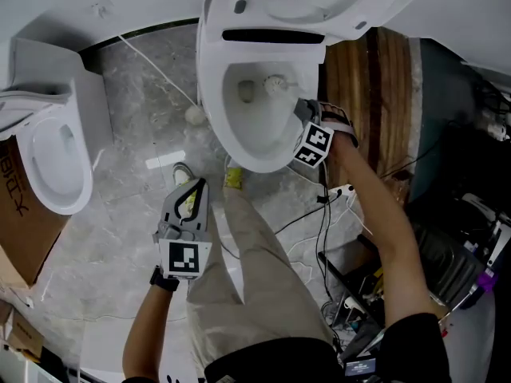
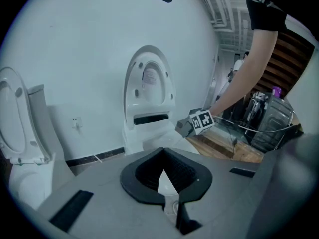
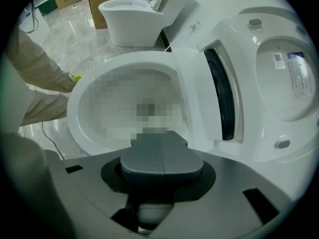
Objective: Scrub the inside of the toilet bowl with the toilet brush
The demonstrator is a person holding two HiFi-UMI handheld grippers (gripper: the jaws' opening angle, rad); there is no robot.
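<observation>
toilet brush (image 1: 275, 84) | clamped in right gripper (image 1: 303, 111), arm outstretched | left gripper (image 1: 192, 190) agape

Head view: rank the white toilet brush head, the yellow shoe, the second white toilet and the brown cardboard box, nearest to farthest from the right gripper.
1. White toilet brush head, inside the bowl, beside the right gripper.
2. Yellow shoe, just below that bowl's front.
3. Second white toilet, at the left.
4. Brown cardboard box, far left edge.
</observation>
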